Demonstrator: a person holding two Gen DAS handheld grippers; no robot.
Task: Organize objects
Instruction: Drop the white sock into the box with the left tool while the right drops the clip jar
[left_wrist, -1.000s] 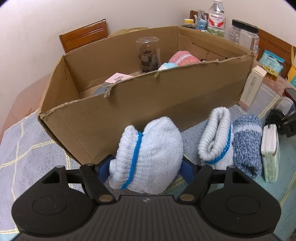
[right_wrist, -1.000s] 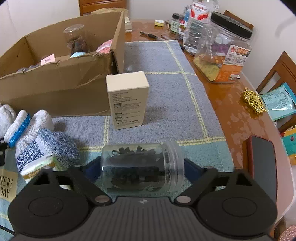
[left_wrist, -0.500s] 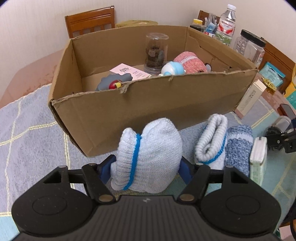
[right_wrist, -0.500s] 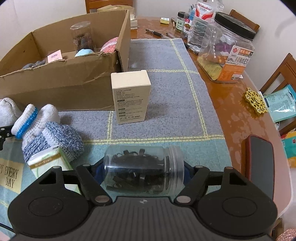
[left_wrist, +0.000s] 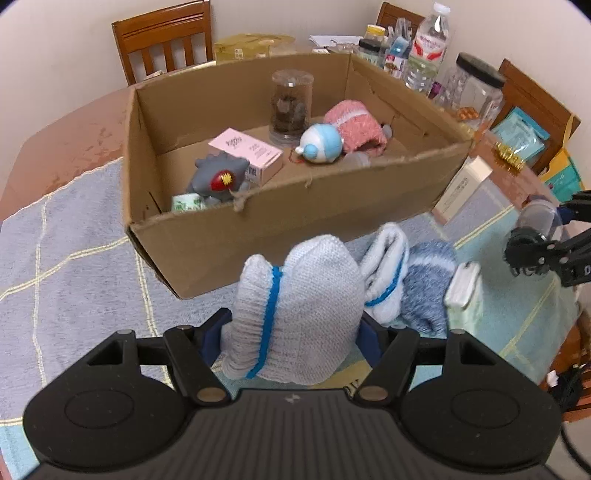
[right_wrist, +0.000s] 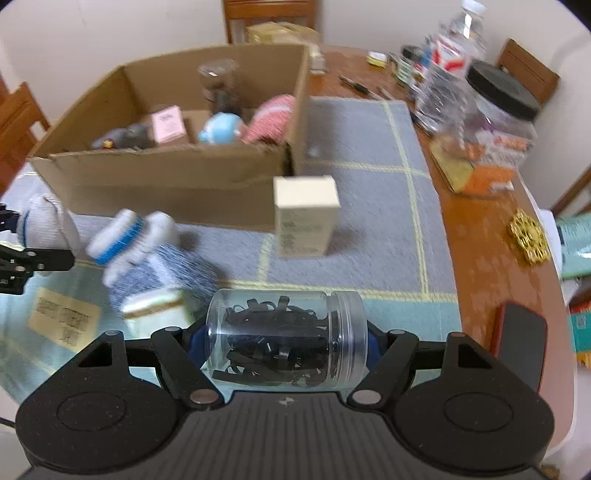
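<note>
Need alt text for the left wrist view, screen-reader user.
The left gripper clamps a rolled white sock with a blue stripe in front of an open cardboard box holding toys and a jar. More rolled socks lie beside it on a grey mat.

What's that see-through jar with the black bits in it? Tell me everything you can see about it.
The clear plastic jar looks like a short cylinder with a ribbed screw rim at its right end. It is packed with tangled black bands, possibly hair ties. It lies on its side, clamped end to end between the blue pads of the right tool, above the blue-green cloth. Whether it touches the cloth is unclear.
</note>
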